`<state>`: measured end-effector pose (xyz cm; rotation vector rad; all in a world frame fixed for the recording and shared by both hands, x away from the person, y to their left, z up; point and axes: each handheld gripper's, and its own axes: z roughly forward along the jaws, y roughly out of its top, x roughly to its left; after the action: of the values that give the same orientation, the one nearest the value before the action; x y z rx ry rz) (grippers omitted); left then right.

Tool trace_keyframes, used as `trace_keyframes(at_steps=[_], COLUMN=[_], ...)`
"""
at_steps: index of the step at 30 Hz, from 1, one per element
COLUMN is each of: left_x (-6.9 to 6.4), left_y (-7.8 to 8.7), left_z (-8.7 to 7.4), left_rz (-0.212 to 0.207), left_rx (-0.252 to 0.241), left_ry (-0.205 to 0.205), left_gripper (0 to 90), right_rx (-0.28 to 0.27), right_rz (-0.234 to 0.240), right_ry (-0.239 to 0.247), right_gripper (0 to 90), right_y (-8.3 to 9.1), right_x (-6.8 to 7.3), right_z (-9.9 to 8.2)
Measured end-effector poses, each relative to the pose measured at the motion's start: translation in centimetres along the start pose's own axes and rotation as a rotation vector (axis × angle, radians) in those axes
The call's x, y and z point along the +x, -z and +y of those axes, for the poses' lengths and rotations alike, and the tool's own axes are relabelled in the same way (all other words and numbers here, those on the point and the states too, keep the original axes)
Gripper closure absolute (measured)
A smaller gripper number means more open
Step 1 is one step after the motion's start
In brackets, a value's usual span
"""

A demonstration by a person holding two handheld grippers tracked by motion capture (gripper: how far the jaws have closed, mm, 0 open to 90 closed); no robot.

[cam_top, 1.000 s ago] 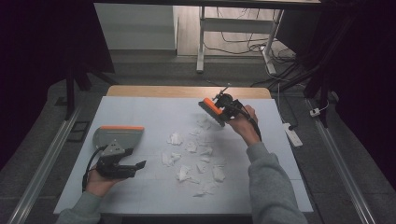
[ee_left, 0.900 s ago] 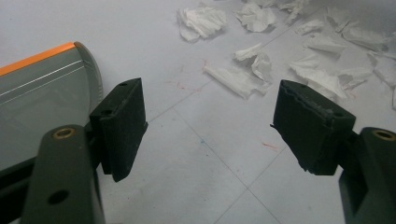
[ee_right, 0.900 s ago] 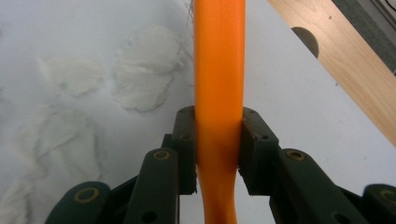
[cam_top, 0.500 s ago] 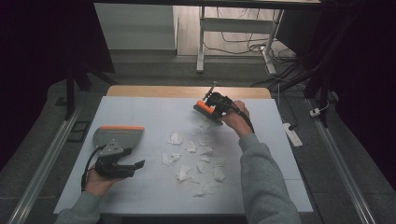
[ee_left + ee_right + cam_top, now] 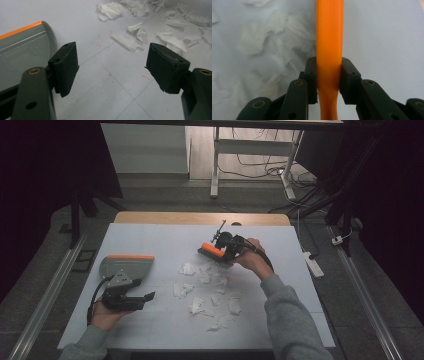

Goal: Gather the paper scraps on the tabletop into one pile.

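Right gripper [image 5: 220, 251] swung its brush [image 5: 212, 252] nearer paper scraps [image 5: 207, 290].

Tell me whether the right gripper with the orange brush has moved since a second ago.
Yes. The right gripper and its orange brush shifted left and nearer, off the table's far edge, onto the paper scraps.
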<state>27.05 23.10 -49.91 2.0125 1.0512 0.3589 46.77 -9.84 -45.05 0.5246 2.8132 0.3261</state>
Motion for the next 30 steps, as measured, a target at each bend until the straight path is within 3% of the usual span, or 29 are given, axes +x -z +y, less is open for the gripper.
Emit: trace_keyframes(at_steps=[3, 6, 10, 13, 17, 20, 22, 25, 28, 30], left_x=[0.0, 0.1, 0.0, 0.1, 0.2, 0.1, 0.1, 0.2, 0.3, 0.3], left_y=[0.0, 0.0, 0.0, 0.0, 0.0, 0.0, 0.0, 0.1, 0.1, 0.1], left_z=[0.0, 0.0, -0.1, -0.1, -0.1, -0.1, -0.1, -0.1, -0.2, -0.2], left_rz=[0.001, 0.003, 0.004, 0.004, 0.004, 0.006, 0.007, 0.008, 0.009, 0.008], left_rx=[0.001, -0.001, 0.001, 0.000, 0.000, 0.000, 0.001, -0.001, -0.003, -0.003], left_ry=[0.002, 0.005, 0.005, 0.006, 0.006, 0.006, 0.005, 0.007, 0.013, 0.014], left_gripper=[26.6, 26.6, 26.6, 26.6, 26.6, 26.6, 26.6, 26.6, 26.6, 26.6], right_rx=[-0.017, -0.086, -0.175, -0.205, -0.268, -0.308, -0.349, -0.398, -0.403, -0.405], right_rz=[0.036, 0.044, 0.008, -0.016, -0.001, 0.044, 0.047, 0.101, 0.143, 0.182], right_ry=[0.025, 0.016, -0.034, -0.069, -0.130, -0.169, -0.153, -0.177, -0.192, -0.229], right_gripper=[70.6, 70.6, 70.5, 70.5, 70.5, 70.5, 70.5, 70.5, 70.5, 70.5], right_y=[0.8, 2.4, 4.8, 5.9, 6.6, 6.2, 5.6, 4.4, 2.6, 1.3], right_x=[1.3, 1.6, 1.3, 1.1, 1.0, 1.7, 2.5, 3.1, 3.4, 3.6], right_z=[-0.5, -0.9, -1.5, -1.9, -2.0, -0.9, 0.3, 2.4, 4.5, 5.6])
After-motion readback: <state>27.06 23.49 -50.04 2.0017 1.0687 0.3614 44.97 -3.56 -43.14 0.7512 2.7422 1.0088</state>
